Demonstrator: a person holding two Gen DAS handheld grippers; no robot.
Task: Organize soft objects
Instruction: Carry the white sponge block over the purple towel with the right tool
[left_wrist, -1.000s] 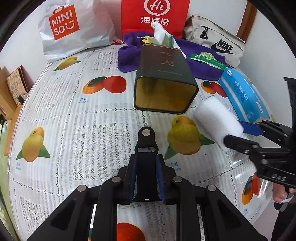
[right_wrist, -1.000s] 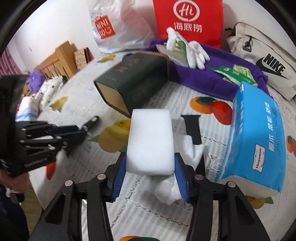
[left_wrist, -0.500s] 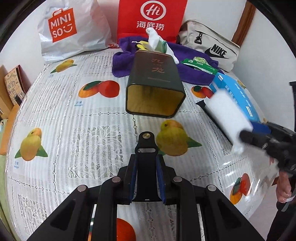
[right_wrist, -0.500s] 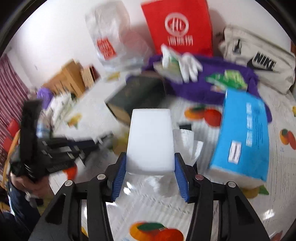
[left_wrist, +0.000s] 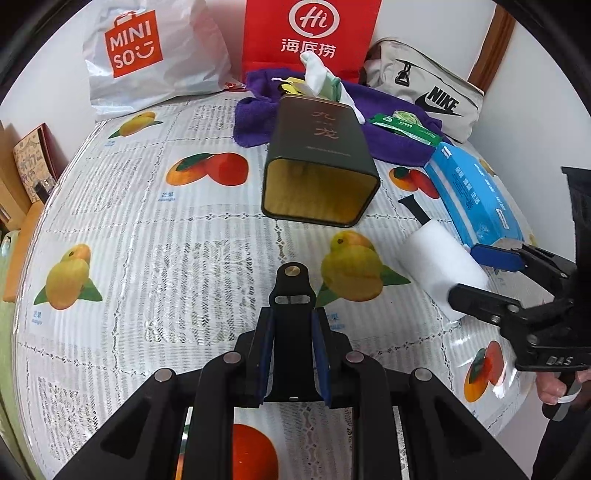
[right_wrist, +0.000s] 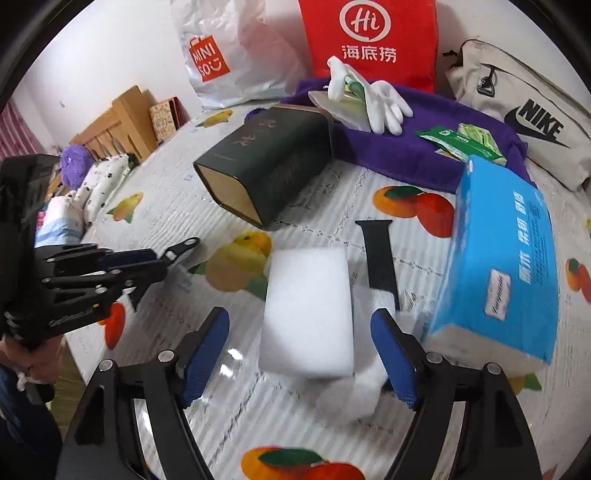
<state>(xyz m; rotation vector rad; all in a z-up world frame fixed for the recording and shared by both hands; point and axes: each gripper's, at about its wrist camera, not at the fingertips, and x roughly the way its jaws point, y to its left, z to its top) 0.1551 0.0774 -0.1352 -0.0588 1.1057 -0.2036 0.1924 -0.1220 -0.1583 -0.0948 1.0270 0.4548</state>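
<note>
My left gripper (left_wrist: 291, 354) is shut on a black watch strap (left_wrist: 291, 317), held above the fruit-print tablecloth (left_wrist: 147, 258). My right gripper (right_wrist: 299, 350) is open, its blue pads (right_wrist: 207, 343) clear of the white sponge block (right_wrist: 308, 310), which lies between them on crumpled white tissue (right_wrist: 351, 398). The sponge also shows in the left wrist view (left_wrist: 439, 266) between the right gripper's fingers. A dark green tin (left_wrist: 321, 162) lies on its side, open mouth toward me. A second black strap (right_wrist: 380, 258) lies beside the sponge.
A blue tissue pack (right_wrist: 506, 266) lies right of the sponge. A purple towel (right_wrist: 406, 147) at the back holds white gloves (right_wrist: 384, 103) and green packets (right_wrist: 461, 142). Behind stand a Miniso bag (left_wrist: 147, 55), a red bag (left_wrist: 310, 33) and a Nike bag (left_wrist: 424, 88).
My right gripper has opened and let go of the sponge, which now rests on the tissue. The left gripper stays shut on its strap.
</note>
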